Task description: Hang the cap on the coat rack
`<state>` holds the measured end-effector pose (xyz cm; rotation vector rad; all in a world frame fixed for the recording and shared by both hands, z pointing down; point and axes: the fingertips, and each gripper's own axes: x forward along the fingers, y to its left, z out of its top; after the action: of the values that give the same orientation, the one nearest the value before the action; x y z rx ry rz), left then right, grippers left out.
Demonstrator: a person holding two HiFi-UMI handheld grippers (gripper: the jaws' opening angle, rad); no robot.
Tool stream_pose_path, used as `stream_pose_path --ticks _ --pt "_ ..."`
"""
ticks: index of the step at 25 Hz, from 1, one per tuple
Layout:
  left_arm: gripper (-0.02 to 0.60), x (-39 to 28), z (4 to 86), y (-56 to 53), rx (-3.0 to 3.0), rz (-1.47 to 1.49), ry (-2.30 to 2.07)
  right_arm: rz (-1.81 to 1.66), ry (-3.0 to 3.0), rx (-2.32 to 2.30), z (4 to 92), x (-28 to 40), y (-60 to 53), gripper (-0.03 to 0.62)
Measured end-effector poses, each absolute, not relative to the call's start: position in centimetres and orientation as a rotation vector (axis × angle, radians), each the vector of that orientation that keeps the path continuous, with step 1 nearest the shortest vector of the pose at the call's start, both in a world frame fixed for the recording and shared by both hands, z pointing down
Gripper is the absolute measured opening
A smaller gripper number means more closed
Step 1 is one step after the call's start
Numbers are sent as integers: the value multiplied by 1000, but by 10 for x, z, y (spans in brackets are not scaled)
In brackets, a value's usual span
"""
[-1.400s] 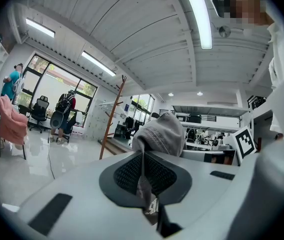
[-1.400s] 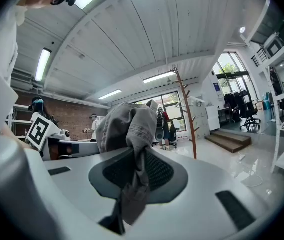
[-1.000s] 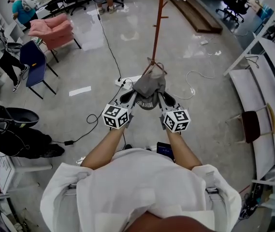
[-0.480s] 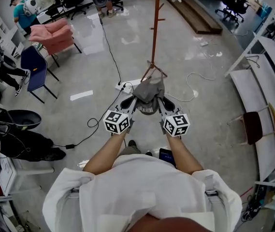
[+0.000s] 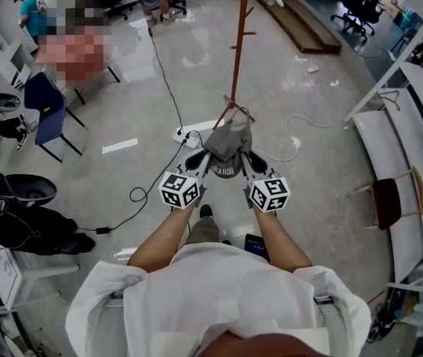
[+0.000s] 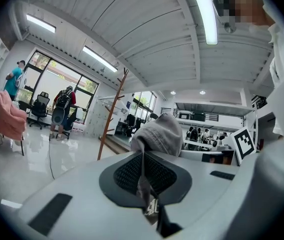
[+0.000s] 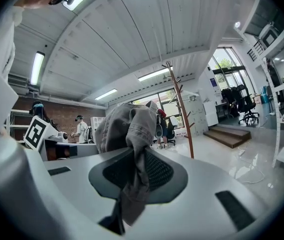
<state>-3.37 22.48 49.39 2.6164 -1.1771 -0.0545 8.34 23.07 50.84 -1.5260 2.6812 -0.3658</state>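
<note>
Left gripper and right gripper each stand clamped on the grey cap, one at either side. The cloth is pinched flat between both pairs of pads, and the crown bunches up just beyond the fingertips.

Held between the two, the cap hangs in front of the person's chest. Straight ahead of both grippers, and apart from them, rises the brown rack. Its foot shows just past the cap in the head view, while both gripper views show open floor between cap and pole.

By the look of it, the step in hand is the carry: the cap is gripped but not yet at a peg. The next move likely calls for closing that gap and lifting the cap to the height of a free peg. The crown or back opening would then slip over the peg. Only after that should both sets of jaws part, together, so the cap does not swing off one side.

Count: one cap, one rack and two grippers, both on the cap. Several pegs show, none seen bearing anything. Far off to the left gripper's left stands one blue chair, and one black cable trails across the floor ahead.
</note>
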Motion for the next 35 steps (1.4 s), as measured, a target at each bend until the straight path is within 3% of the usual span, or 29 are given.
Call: stream_pose_path --ticks 16,35 --pt "20 -80 512 46 2577 -106 -1117 -413 2702 -1602 524 37 57 67" --pt "20 -93 520 -49 2587 -119 -1075 -411 2687 -1635 530 22 -33 66"
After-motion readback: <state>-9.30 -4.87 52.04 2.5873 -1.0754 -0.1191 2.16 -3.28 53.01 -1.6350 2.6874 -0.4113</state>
